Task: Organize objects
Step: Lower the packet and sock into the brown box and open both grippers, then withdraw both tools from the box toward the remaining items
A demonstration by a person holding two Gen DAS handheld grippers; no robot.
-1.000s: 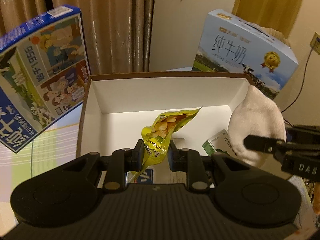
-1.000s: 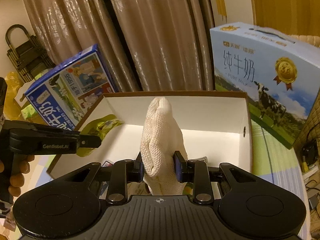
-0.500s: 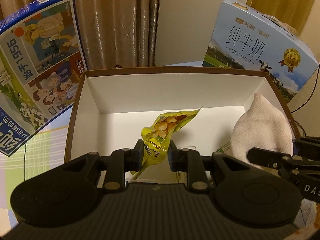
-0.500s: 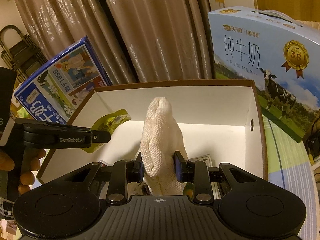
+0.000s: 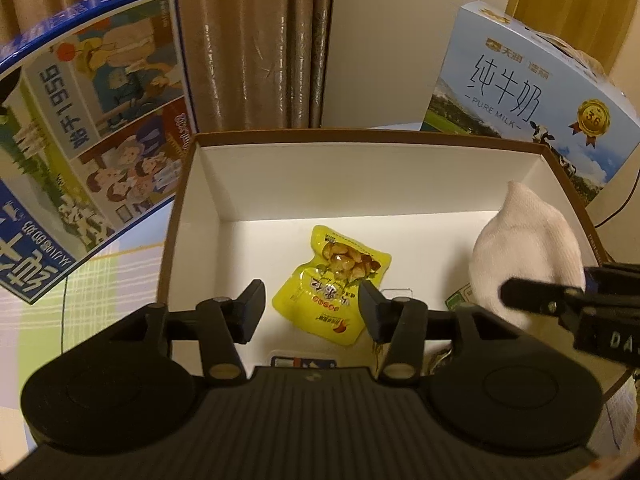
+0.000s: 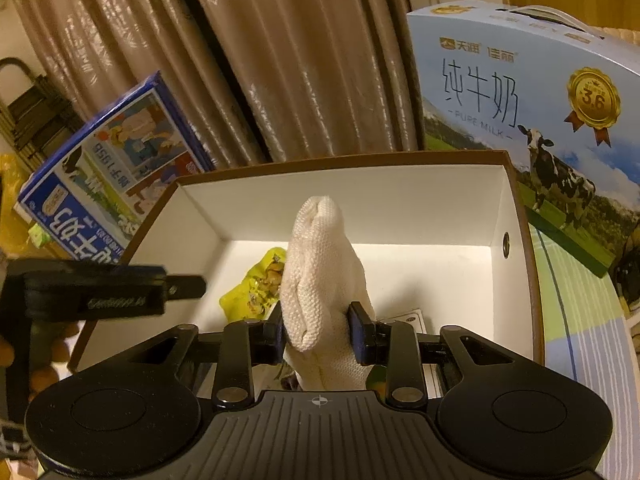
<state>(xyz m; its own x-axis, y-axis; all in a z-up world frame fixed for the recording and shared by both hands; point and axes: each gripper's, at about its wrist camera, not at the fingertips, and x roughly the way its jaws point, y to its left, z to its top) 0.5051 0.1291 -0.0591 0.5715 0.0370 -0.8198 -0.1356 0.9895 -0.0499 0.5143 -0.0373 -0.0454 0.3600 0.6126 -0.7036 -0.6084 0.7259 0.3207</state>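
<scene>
A yellow snack packet (image 5: 332,282) lies flat on the floor of the open white box (image 5: 360,176) with a brown rim. My left gripper (image 5: 312,306) is open just above and in front of the packet, jaws apart on either side of it. My right gripper (image 6: 316,326) is shut on a white knitted glove (image 6: 320,264) and holds it upright over the box's right half. The glove also shows in the left wrist view (image 5: 524,252). The packet shows in the right wrist view (image 6: 256,284), partly hidden behind the glove.
A blue milk carton box (image 5: 84,128) leans at the left of the white box. A light-blue "Pure Milk" case (image 5: 520,104) stands behind it at the right. Curtains (image 5: 248,40) hang behind. Small cards and packets (image 5: 302,362) lie at the box's near end.
My left gripper has opened and let go of the yellow packet, which dropped flat onto the box floor. My right gripper still holds the glove and has moved slightly forward over the box.
</scene>
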